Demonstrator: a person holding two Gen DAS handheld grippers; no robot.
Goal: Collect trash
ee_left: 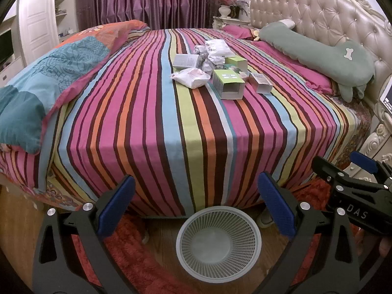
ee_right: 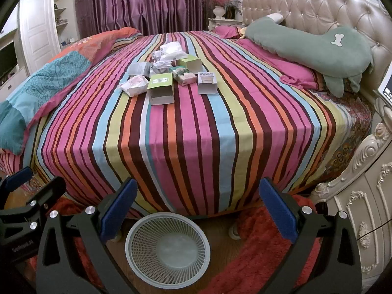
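We hold both the left hand-held gripper (ee_left: 196, 205) and right hand-held gripper (ee_right: 196, 208) wide open, empty. Trash pile (ee_left: 210, 68) sits mid-bed (ee_left: 171, 134); basket (ee_left: 218, 242) waits below (take the nearest open carton (ee_left: 229, 84) first, gripping across its walls).

Four opened cardboard boxes are lying among the litter on the striped bed (ee_right: 196, 132): two green boxes (ee_right: 160, 87), one grey box (ee_right: 139, 69) and one white box (ee_right: 207, 82). Two white plastic packets (ee_right: 134, 85) and one floral tissue pack (ee_right: 184, 75) are sitting beside them, along with perhaps three crumpled paper wads (ee_right: 161, 64), hard to count at this distance. One mesh wastebasket (ee_right: 167, 246) is waiting on the floor, and two claws, the left claw (ee_left: 196, 205) and the right claw (ee_right: 197, 207), are hanging open above it.
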